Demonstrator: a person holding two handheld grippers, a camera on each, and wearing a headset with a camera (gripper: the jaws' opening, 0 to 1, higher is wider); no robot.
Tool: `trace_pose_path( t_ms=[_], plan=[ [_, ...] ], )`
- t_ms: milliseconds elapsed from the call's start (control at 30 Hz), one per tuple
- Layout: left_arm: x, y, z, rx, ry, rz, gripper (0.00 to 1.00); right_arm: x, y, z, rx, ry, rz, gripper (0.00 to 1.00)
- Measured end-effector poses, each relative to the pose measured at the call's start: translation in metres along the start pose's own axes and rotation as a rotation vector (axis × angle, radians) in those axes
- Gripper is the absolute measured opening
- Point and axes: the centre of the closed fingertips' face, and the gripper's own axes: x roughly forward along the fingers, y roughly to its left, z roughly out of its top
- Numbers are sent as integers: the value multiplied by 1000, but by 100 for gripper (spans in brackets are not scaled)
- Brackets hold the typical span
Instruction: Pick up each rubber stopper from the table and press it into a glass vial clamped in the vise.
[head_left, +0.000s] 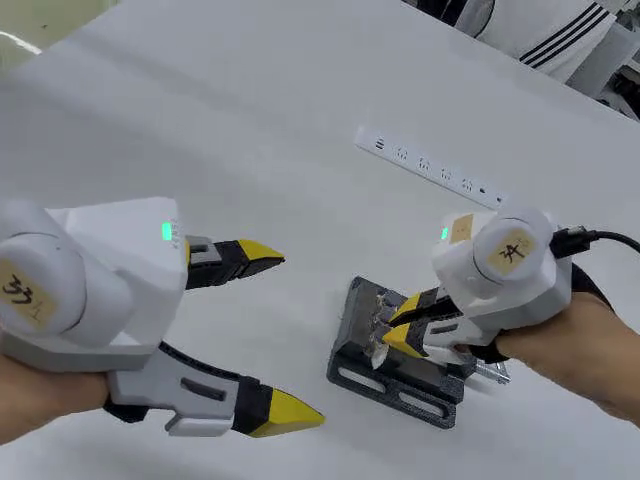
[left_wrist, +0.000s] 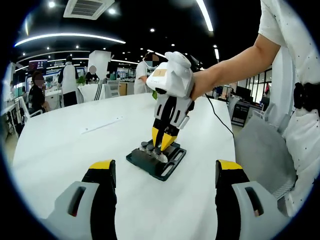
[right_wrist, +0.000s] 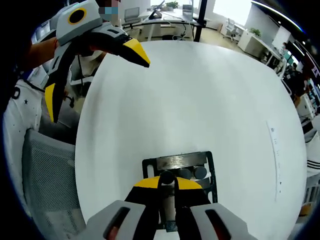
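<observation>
- Black, blocky vise (head_left: 395, 385) is set on the smooth white tabletop (head_left: 250, 130).
- Three round dark stoppers (right_wrist: 192, 173) are counted in its clamped row.
- The yellow-tipped right tool (head_left: 400, 322) is held almost closed over that row; whether anything is gripped cannot be told.
- The left tool (head_left: 285, 335) is held wide open, well apart from the vise.
- One white power strip (head_left: 430, 167) is seen beyond.

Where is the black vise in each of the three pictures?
Head view: the vise sits right of middle, low down, under the right gripper.
Left gripper view: the vise is in the middle of the picture.
Right gripper view: the vise is at the bottom middle.
Shared landmark: the white power strip on the table.
</observation>
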Motion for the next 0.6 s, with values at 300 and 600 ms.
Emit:
trace_pose_path(
  t_ms=[300,600],
  plan=[
    [-2,-1,-3,9,22,3,83,-16,-2,-1,62,-73,-30,10],
    [-1,-4,-2,22,34,-5,86,-30,1,-10,89,-129,-66,19]
  ],
)
